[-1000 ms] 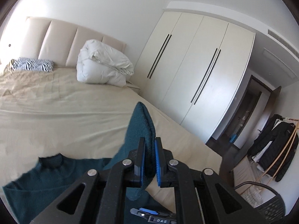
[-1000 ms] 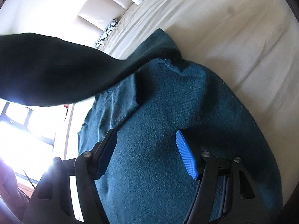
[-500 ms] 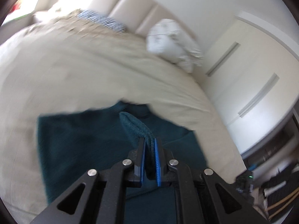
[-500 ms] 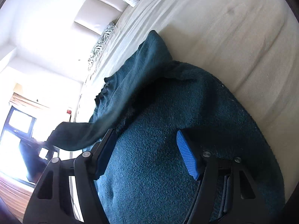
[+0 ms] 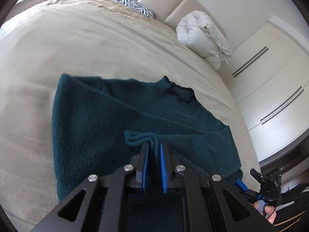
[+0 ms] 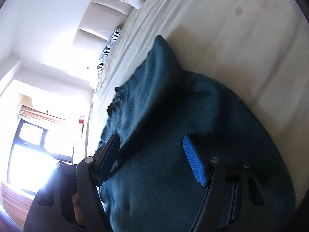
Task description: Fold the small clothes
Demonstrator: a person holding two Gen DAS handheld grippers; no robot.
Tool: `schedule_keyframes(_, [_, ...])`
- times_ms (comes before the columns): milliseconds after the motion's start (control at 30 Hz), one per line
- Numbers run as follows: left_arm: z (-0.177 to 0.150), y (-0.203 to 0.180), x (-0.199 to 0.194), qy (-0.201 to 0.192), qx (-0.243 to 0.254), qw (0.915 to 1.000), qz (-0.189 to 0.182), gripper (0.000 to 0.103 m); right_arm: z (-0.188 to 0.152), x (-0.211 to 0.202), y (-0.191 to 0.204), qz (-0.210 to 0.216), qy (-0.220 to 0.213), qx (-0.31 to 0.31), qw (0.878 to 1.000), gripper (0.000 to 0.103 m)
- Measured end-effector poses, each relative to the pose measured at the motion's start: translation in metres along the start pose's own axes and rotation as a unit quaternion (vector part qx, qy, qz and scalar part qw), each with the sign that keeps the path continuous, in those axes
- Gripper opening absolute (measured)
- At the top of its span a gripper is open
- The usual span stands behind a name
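we see the teal sweater (image 5: 119,119) spread on the beige bed (image 5: 81,44), its collar toward the rolled white duvet (image 5: 202,38) by the headboard. our left gripper (image 5: 154,150) pinches a sleeve end of the sweater, laid across the body of the garment. our right gripper (image 6: 152,150) hangs over the knit with its fingers spread wide, apparently gripping nothing, though that view is blurred.
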State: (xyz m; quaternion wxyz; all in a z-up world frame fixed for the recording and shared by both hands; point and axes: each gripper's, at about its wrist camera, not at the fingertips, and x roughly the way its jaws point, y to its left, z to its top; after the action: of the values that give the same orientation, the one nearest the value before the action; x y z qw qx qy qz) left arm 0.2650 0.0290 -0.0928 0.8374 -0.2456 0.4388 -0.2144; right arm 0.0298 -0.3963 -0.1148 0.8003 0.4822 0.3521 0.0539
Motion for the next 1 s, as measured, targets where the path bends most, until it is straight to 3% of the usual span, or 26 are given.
schedule_keyframes(133, [-0.007,0.006,-0.002,-0.005,0.002,1.0000,-0.005,0.011,0.022,0.011,-0.001,0.001,-0.004,0.014,1.000,0.068])
schedule_keyframes(333, [-0.016,0.022,0.001,0.000,-0.013,0.9999,-0.010,0.019,0.060,0.019,-0.022,0.023,-0.028,0.090,0.995,0.067])
schedule_keyframes(567, [-0.014,0.021,0.002,-0.006,-0.020,0.9997,-0.014,0.019,0.062,0.008,-0.034,0.035,-0.042,0.101,0.993,0.066])
schedule_keyframes(633, [-0.011,0.020,0.002,-0.002,-0.022,0.9997,-0.011,0.025,0.057,0.007,-0.033,0.028,-0.044,0.087,0.995,0.067])
schedule_keyframes(800, [-0.002,0.002,0.007,0.016,-0.007,0.9997,-0.014,0.072,0.054,0.009,-0.029,0.010,-0.038,0.064,0.997,0.067])
schedule_keyframes(867, [0.001,-0.007,0.014,0.029,0.009,0.9995,-0.004,0.077,0.053,0.008,-0.030,0.010,-0.037,0.064,0.997,0.067])
schedule_keyframes(933, [0.004,-0.015,0.020,0.035,0.028,0.9989,0.016,0.071,0.053,0.007,-0.031,0.011,-0.035,0.064,0.997,0.067])
schedule_keyframes(967, [0.006,-0.017,0.024,0.042,0.031,0.9985,0.017,0.056,0.053,0.007,-0.031,0.011,-0.035,0.062,0.997,0.067])
schedule_keyframes(1000, [0.008,-0.017,0.027,0.050,0.029,0.9982,0.016,0.031,0.052,0.007,-0.031,0.010,-0.035,0.060,0.998,0.067])
